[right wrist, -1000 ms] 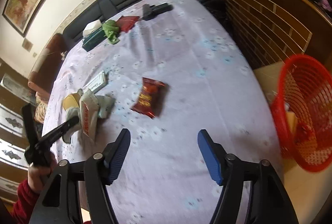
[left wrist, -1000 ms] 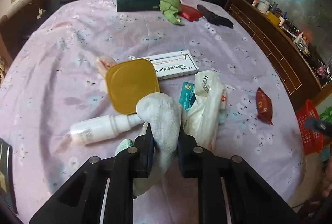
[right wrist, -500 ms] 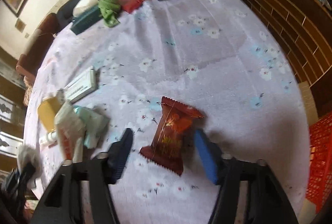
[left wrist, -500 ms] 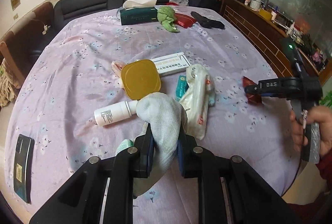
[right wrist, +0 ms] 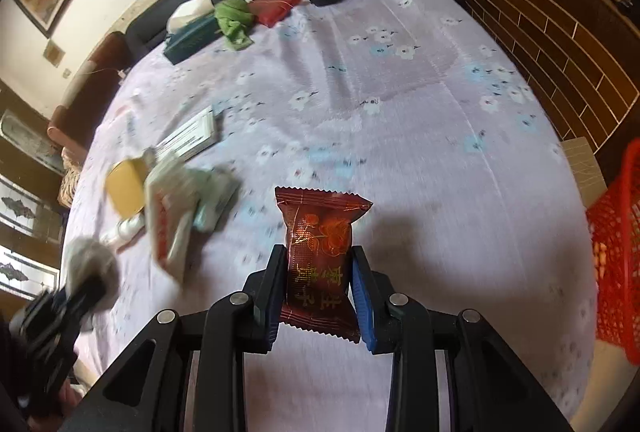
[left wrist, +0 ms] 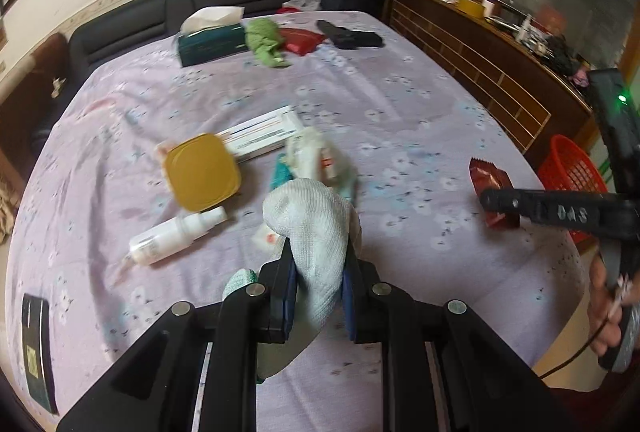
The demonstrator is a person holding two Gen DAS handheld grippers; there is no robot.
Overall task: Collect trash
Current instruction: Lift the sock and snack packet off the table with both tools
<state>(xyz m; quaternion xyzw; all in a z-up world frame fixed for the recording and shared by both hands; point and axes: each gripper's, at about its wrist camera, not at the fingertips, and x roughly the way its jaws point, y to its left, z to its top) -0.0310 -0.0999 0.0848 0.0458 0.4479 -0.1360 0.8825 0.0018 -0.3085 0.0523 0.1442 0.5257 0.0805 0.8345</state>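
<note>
White knitted cloth point(left wrist: 316, 232) is clamped by the left gripper point(left wrist: 318, 284), while a dark-red foil snack packet point(right wrist: 320, 260) at six o'clock is being closed on by the right gripper point(right wrist: 318, 288).

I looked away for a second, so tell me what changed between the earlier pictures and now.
The right tool came down over the red snack packet; its jaws are closing, pads at the packet's sides. The left tool stayed clamped on the white cloth, drawn back slightly. The yellow lid, spray bottle and red basket kept their places.
</note>
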